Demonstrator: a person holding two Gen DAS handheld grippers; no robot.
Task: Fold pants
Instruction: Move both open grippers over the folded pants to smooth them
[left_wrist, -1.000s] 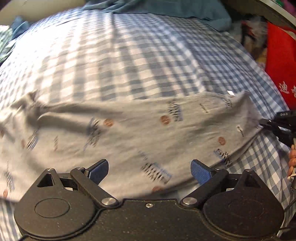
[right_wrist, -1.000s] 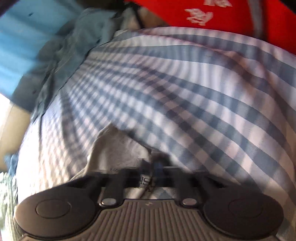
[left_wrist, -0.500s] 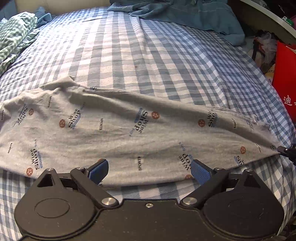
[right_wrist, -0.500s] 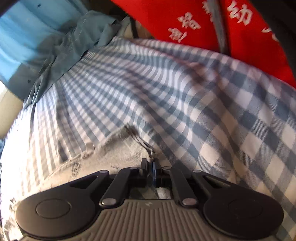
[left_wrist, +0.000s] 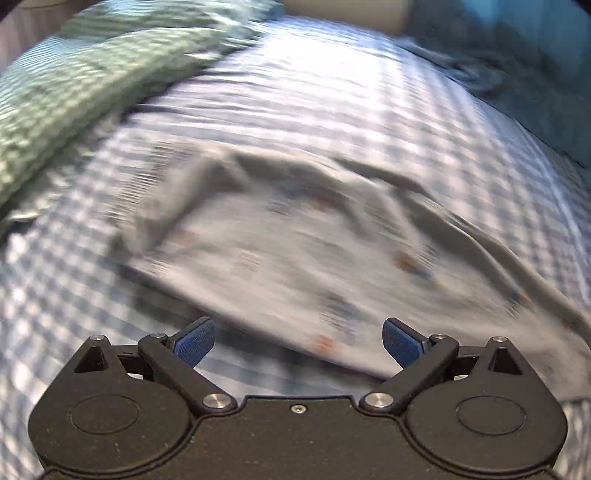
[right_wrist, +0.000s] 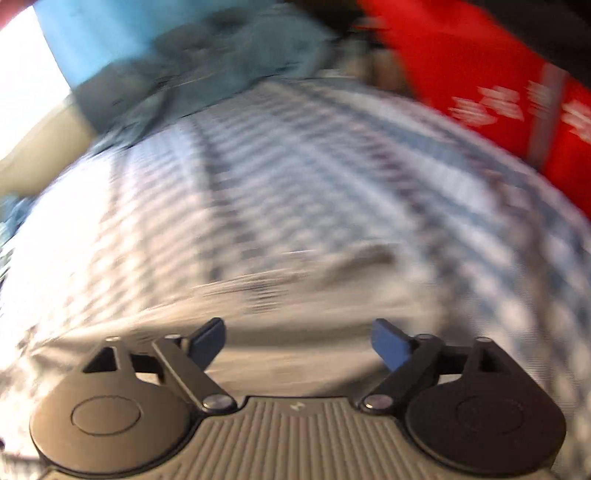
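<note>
Checked bedsheet (left_wrist: 332, 110) bears pants (left_wrist: 314, 251), print unreadable.

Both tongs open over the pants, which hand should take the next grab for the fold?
Probably left. Left tongs face the pants' near edge. Right tongs have just opened; blur hides any edge there.

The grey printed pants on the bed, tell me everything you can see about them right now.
The grey printed pants are soft, thin cloth, light grey with small dark word marks and rust-orange dots, blurred here. They lie spread and creased on the blue-and-white checked bedsheet, with raised folds along the far edge and a rumpled end at the picture's left. Nothing grips them: the left gripper stands open, and the right gripper, whose jaws have just been opening, holds nothing.
</note>
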